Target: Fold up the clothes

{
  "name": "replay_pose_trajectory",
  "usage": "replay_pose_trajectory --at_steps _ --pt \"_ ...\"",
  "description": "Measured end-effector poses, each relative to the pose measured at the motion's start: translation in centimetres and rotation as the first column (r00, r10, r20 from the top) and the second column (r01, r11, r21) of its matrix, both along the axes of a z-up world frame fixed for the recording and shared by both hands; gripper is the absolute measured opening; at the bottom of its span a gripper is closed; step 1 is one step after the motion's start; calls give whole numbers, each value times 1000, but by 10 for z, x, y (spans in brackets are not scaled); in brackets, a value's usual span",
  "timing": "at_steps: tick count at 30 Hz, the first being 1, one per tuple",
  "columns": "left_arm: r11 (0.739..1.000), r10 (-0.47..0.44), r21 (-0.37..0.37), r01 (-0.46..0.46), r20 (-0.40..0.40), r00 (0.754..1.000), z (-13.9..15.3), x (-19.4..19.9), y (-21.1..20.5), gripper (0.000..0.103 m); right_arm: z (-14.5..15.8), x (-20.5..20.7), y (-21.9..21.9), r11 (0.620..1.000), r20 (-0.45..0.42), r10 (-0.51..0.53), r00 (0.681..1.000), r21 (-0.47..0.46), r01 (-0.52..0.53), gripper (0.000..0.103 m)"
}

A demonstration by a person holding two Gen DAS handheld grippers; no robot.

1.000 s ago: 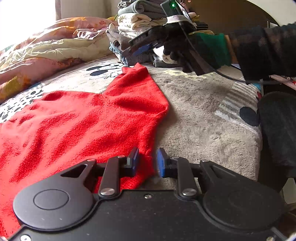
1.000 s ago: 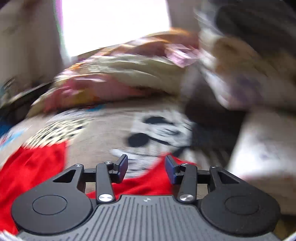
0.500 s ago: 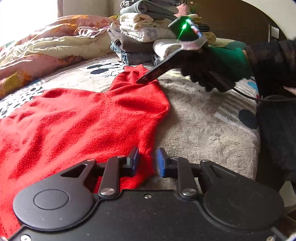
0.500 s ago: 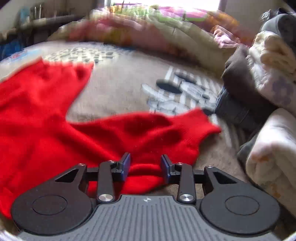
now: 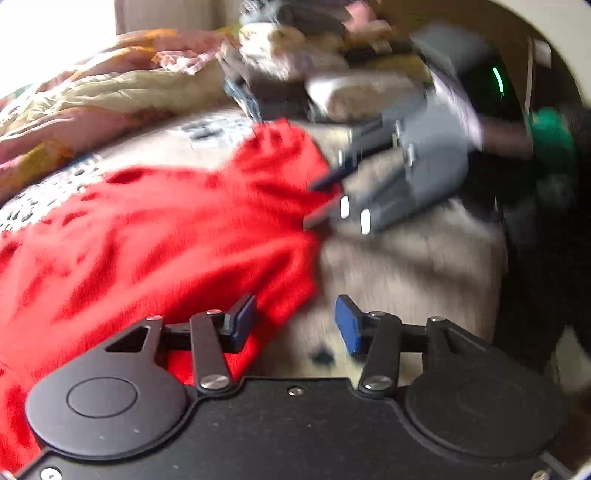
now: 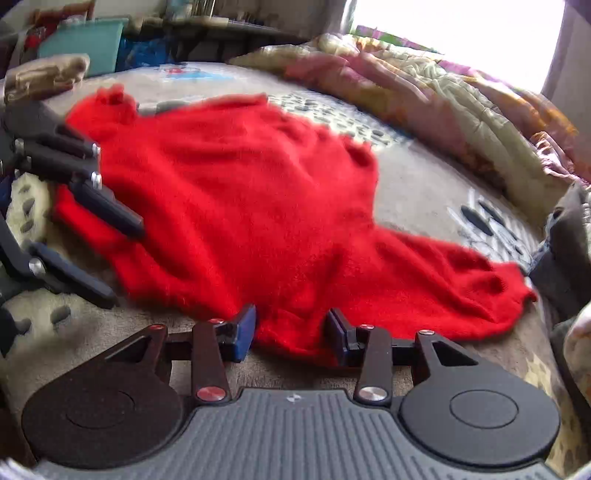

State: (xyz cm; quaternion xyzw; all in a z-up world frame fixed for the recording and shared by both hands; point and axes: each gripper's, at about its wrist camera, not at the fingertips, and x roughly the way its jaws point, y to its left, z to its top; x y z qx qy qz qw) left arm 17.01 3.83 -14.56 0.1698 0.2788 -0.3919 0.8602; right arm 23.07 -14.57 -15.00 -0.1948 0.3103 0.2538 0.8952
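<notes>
On the bed (image 6: pixel 424 192), the red sweater (image 6: pixel 258 206) edge lies between both spread grippers.

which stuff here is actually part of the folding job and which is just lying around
In the job:
- fuzzy red knit sweater spread on the bed
- left claw, open at its near edge, jaws just opened
- right claw, open, sweater's edge between the pads

Lying about:
- stack of folded clothes
- crumpled floral quilt
- grey cartoon-print blanket

A home bedroom: a bed (image 6: pixel 417 192) under a cartoon-print blanket, a rumpled floral quilt (image 6: pixel 424 88) at 1 o'clock by a bright window (image 6: pixel 454 22), and stacked folded clothes (image 5: pixel 295 62) at 12 o'clock.
</notes>
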Motion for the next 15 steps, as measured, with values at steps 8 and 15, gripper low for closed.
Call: replay_pose_trajectory --at_steps 8,15 --pt "981 157 -130 -146 73 985 16 -10 51 46 32 -40 20 994 128 95 987 34 -100 46" --pt "967 242 -50 -248 -105 965 11 18 80 46 5 -20 60 996 -64 83 994 32 -82 51"
